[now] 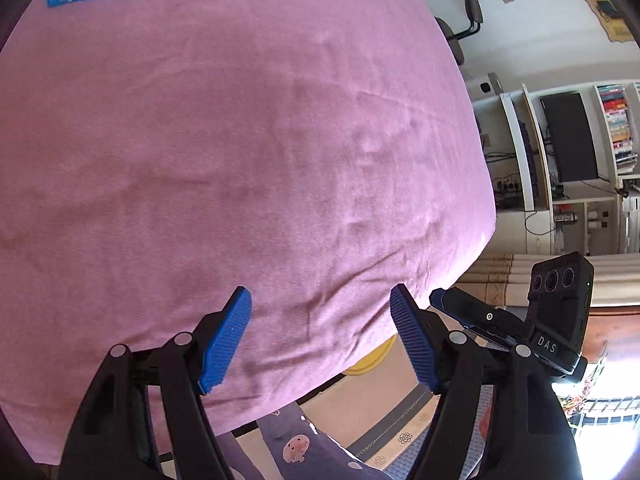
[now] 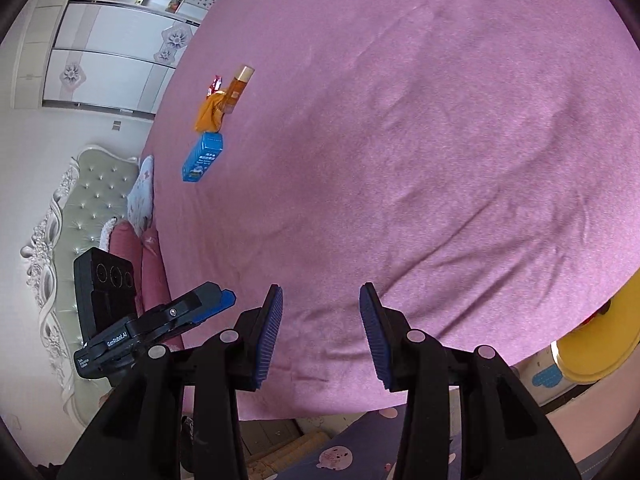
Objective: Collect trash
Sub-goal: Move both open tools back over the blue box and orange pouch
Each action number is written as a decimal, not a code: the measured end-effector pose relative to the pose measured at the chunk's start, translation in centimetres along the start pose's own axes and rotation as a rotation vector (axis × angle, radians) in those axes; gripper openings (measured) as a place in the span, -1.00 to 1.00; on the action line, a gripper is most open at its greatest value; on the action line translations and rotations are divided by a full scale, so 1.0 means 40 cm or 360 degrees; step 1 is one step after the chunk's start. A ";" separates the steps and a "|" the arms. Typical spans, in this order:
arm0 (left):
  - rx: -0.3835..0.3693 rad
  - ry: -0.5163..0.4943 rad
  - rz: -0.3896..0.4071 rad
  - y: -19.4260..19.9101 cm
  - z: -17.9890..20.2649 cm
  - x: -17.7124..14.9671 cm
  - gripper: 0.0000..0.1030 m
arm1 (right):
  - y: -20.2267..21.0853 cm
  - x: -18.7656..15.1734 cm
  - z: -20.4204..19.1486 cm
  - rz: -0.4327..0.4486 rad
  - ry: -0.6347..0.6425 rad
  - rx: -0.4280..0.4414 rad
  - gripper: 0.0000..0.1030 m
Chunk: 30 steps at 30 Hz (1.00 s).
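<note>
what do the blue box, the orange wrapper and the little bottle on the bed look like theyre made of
Blue box: printed cardboard, probably, with sharp folded edges and a slightly glossy face.
Orange wrapper: thin crumpled plastic or foil; too small to tell which.
Bottle: clear amber plastic or glass with a pale cap.
Pink bedsheet: soft matte fabric, wrinkled.

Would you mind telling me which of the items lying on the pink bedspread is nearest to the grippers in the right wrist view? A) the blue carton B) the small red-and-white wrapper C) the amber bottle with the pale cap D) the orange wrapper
A: the blue carton lies lowest in that view, below the orange wrapper, the amber bottle and the small red-and-white wrapper.
</note>
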<state>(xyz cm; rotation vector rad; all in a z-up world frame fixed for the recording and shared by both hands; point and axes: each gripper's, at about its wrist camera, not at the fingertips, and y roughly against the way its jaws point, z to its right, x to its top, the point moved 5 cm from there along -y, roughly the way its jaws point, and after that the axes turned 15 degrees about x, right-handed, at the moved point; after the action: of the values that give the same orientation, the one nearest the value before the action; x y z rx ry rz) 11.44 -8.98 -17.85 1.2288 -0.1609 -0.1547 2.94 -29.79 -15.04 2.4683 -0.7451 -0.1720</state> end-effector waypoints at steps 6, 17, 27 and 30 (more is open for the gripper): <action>0.0057 0.0059 0.0097 0.082 -0.176 0.078 0.38 | -0.162 0.043 -0.129 -0.0072 0.0093 0.0044 -0.21; 0.0115 0.0203 0.0236 0.178 -0.340 0.249 0.38 | -0.374 0.192 -0.319 -0.0270 0.0368 0.0051 -0.21; 0.0251 0.0182 0.0255 0.184 -0.397 0.411 0.38 | -0.517 0.349 -0.355 -0.0386 0.0431 0.0057 -0.21; 0.0282 0.0111 0.0239 0.174 -0.399 0.472 0.38 | -0.552 0.382 -0.352 -0.0394 0.0415 0.0049 -0.21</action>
<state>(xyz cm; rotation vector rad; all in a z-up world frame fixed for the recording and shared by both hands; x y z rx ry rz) 33.41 4.16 -15.74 1.3911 -0.2085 0.0339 30.02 -16.15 -14.61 2.5413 -0.3346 0.0708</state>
